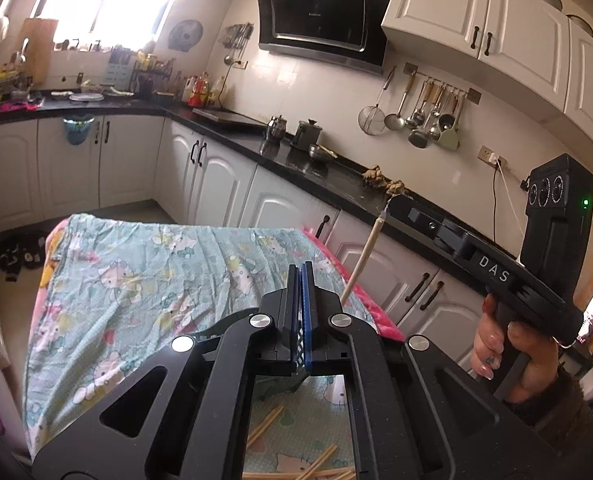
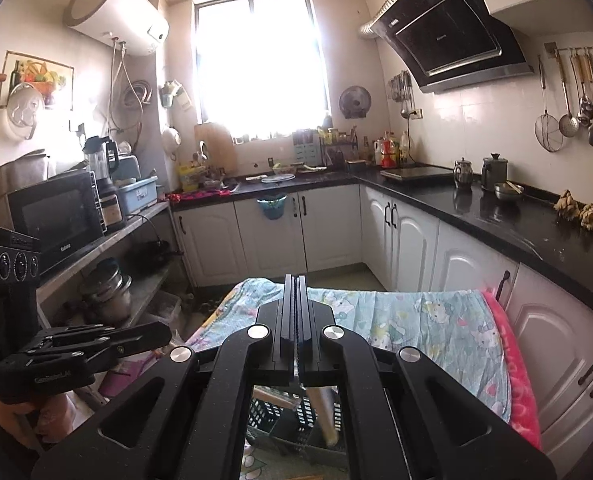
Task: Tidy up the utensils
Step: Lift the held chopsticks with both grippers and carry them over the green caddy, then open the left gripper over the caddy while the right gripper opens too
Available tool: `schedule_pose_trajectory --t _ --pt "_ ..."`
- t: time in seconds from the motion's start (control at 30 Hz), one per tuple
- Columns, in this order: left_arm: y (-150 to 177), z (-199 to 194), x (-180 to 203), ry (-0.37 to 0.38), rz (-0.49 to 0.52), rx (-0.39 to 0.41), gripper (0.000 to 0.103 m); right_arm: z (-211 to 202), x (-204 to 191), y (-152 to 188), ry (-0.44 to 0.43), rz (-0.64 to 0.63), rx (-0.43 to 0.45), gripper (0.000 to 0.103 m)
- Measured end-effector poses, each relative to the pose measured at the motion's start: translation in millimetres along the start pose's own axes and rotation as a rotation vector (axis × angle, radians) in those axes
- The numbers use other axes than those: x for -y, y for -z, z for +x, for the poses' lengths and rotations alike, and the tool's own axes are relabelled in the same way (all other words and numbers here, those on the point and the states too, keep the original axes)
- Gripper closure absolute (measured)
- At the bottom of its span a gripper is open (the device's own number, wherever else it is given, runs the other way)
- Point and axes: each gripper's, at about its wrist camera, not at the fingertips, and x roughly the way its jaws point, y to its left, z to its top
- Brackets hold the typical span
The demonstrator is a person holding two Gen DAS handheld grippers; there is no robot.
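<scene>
The wooden-handled utensil [image 1: 362, 254] hangs in mid-air right of centre in the left wrist view. Its upper end meets the tip of your right gripper [image 1: 392, 203] and its shaft slants down and left toward the edge of the table. The fingers of your right gripper [image 2: 296, 312] are clenched together in the right wrist view. A pale wooden shaft [image 2: 325, 414] shows blurred through the opening beneath them, so you appear to be grasping the utensil at its top. Below that shaft sits a black slotted basket [image 2: 277, 416], low in the frame and mostly hidden by the gripper body.

Several loose wooden chopsticks [image 1: 265, 425] lie on the cloth at the bottom of the left wrist view, seen through the gripper's opening.

Your left gripper [image 1: 301, 294] has its fingers pressed flat against each other with nothing between them. From the right wrist view it sits at lower left [image 2: 164, 334], well apart from the right one.

Your right hand [image 1: 514, 354] wraps the handle at the right edge of the left wrist view.

The Hello Kitty cloth [image 1: 136, 280] covers the table, with a pink blanket [image 2: 516, 372] showing along its right side. The black countertop [image 2: 496, 216] runs behind, and ladles and a strainer [image 1: 416, 116] hang on the wall rail at upper right.
</scene>
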Motion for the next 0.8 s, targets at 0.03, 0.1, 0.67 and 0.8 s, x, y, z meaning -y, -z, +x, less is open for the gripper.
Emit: schedule_pose_trajectory --t 0.03,0.1,0.67,0.8 --pt "2.0 2.8 -1.5 0.003 -0.006 -0.006 0.103 0.8 -0.1 1.8 -0.002 -0.001 -0.002 0.102" --pt "6.0 8.0 -3.5 0.003 -0.014 -0.018 0.103 3.1 -0.8 5.4 -0.006 -0.003 -0.008 0.102" --pt "35.1 36.3 -19.7 -0.045 -0.058 -0.077 0.079 36.1 14.6 40.8 0.026 0.081 -0.119 0.062" --pt "39.5 27.1 -28.4 -0.083 -0.073 -0.059 0.067 33.9 18.9 53.5 0.037 0.097 -0.138 0.062"
